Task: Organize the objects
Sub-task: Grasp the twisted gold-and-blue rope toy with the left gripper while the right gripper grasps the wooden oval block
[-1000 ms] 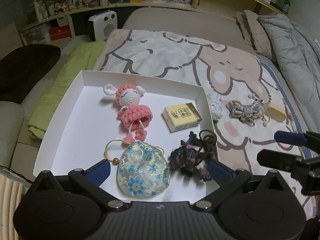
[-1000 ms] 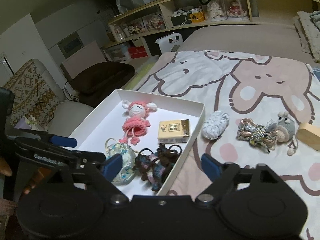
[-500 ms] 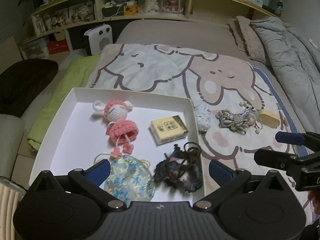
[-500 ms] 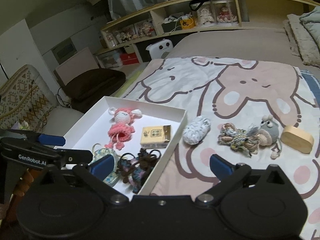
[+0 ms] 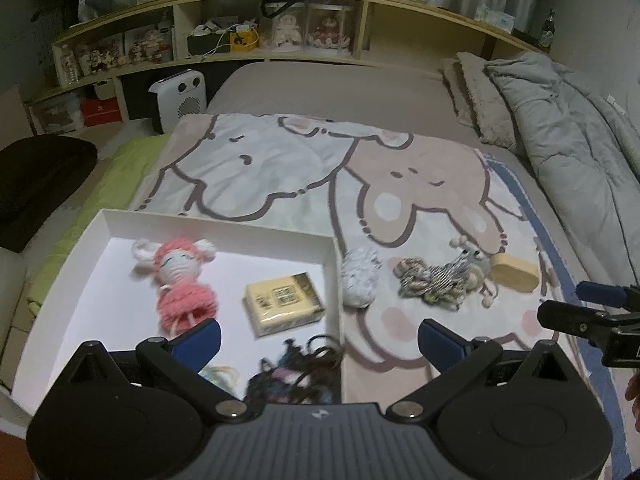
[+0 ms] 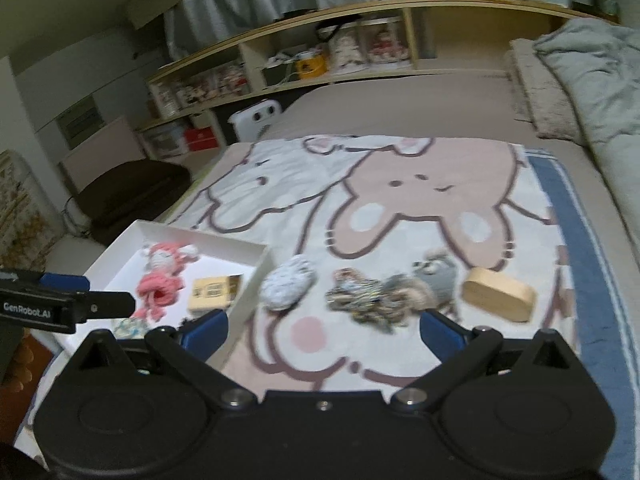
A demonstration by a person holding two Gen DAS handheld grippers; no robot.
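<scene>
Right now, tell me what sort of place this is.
Most likely a bedroom: a bed under a cartoon-animal printed blanket, a rumpled grey quilt along one side, and a long wooden headboard shelf crowded with dolls and knick-knacks behind it.

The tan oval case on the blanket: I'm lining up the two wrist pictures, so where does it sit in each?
Left wrist: the tan oval case lies right of centre, beyond the right finger, at the far right end of the row of loose items.
Right wrist: it sits lower right, just above the right finger.
Shared landmark: the grey crochet toy lies directly left of it in both.
</scene>
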